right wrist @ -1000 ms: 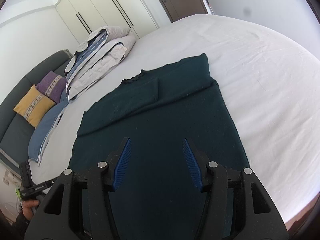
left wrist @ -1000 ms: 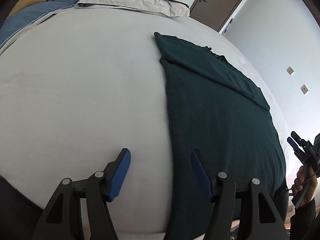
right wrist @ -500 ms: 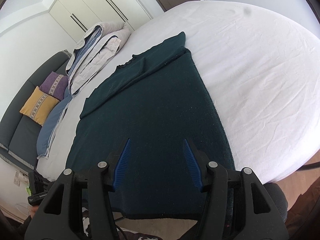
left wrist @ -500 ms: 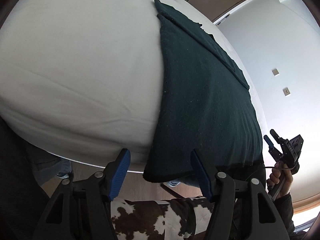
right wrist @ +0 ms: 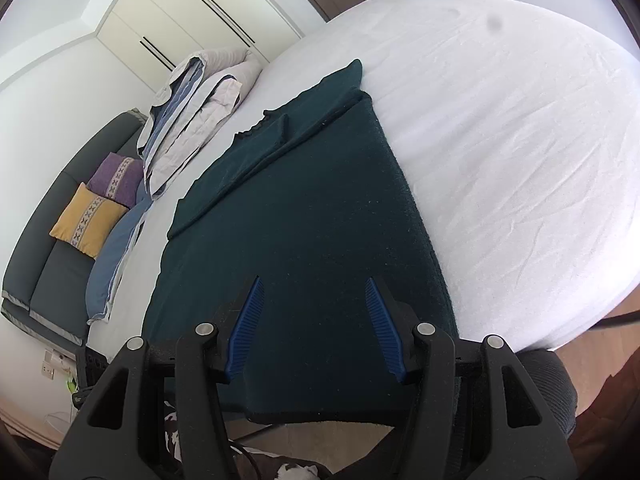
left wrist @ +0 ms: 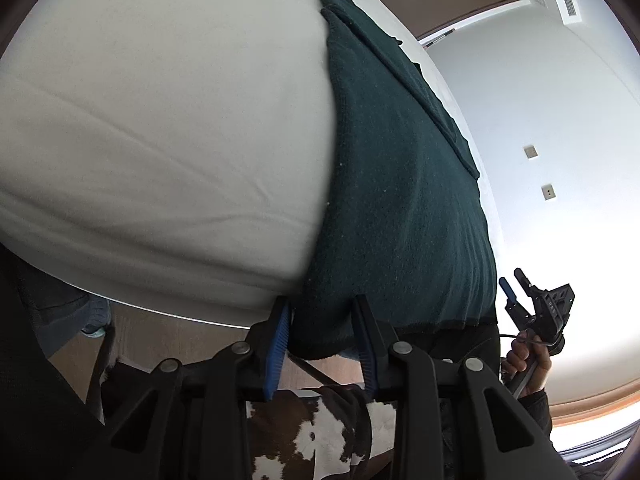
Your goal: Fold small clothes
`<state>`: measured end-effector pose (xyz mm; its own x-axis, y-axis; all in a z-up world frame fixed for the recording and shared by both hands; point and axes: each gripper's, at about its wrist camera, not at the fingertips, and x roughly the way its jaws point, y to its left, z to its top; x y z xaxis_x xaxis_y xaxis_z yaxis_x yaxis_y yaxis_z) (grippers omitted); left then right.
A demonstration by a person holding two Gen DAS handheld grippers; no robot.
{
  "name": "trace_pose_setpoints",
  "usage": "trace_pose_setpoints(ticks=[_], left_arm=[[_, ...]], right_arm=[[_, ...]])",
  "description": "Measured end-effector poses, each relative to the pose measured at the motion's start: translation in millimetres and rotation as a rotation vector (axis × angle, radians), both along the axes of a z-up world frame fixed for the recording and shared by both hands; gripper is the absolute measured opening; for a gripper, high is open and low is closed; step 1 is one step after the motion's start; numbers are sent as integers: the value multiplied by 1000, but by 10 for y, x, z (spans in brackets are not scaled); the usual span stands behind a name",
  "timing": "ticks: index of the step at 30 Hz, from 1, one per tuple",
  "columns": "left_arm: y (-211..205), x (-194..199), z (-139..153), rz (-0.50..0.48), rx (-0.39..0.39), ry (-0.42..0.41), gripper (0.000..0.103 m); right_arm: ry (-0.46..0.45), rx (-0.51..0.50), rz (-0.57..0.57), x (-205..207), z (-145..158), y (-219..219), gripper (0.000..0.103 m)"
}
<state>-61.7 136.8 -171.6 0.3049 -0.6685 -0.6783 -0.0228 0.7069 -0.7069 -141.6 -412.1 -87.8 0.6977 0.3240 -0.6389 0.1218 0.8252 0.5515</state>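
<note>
A dark green sweater (left wrist: pixel 404 184) lies flat on the white bed (left wrist: pixel 160 120), sleeves folded across its chest, its hem hanging over the near edge. My left gripper (left wrist: pixel 322 316) has its fingers on either side of the hem's left corner, partly closed, with a gap still between the pads. In the right wrist view the sweater (right wrist: pixel 304 232) fills the middle; my right gripper (right wrist: pixel 316 300) is open above the hem near its right side, holding nothing. The right gripper also shows in the left wrist view (left wrist: pixel 516 288), beside the hem's right corner.
Folded bedding (right wrist: pixel 200 100) is stacked at the bed's far side. A grey sofa (right wrist: pixel 48 264) with yellow and purple cushions stands at the left. A cowhide rug (left wrist: pixel 320 432) and wooden floor lie below the bed edge.
Both grippers have drawn back and down to the bed's near edge. The left gripper has narrowed around the hem's left corner. The right gripper stays open.
</note>
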Motion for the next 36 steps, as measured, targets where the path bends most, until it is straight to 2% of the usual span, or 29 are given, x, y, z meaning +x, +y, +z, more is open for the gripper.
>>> trace_pose_setpoints(ticks=[5, 6, 8, 10, 15, 18, 21, 26, 30, 31, 33, 34, 36], left_arm=[[121, 0, -38, 34, -74, 19, 33], [130, -2, -35, 40, -82, 17, 31], [134, -13, -20, 38, -89, 13, 19], [109, -18, 12, 28, -79, 1, 10], [77, -52, 104, 26, -45, -29, 7], [94, -72, 210, 27, -39, -60, 6], [97, -70, 301, 26, -36, -81, 6], [80, -61, 460, 14, -46, -122, 6], [86, -68, 482, 13, -41, -127, 6], [89, -67, 480, 14, -41, -125, 6], [95, -77, 472, 16, -42, -123, 6], [92, -77, 477, 15, -42, -123, 6], [86, -86, 479, 13, -40, -127, 6]], right_arm=[[6, -2, 0, -23, 0, -26, 53], [5, -6, -2, -39, 16, -38, 53], [6, -18, -9, -76, 59, -91, 53], [19, -39, -27, -133, 103, -177, 53], [52, -70, -99, -324, 176, -496, 53], [108, -62, -121, -392, 120, -625, 53], [133, -40, -71, -398, 43, -574, 53], [280, -84, 45, -198, -183, -326, 53], [328, -72, 72, -126, -264, -278, 50], [327, -67, 70, -106, -273, -266, 49], [357, -71, 93, -107, -309, -234, 30], [358, -83, 101, -121, -320, -212, 28], [357, -82, 105, -148, -321, -201, 10]])
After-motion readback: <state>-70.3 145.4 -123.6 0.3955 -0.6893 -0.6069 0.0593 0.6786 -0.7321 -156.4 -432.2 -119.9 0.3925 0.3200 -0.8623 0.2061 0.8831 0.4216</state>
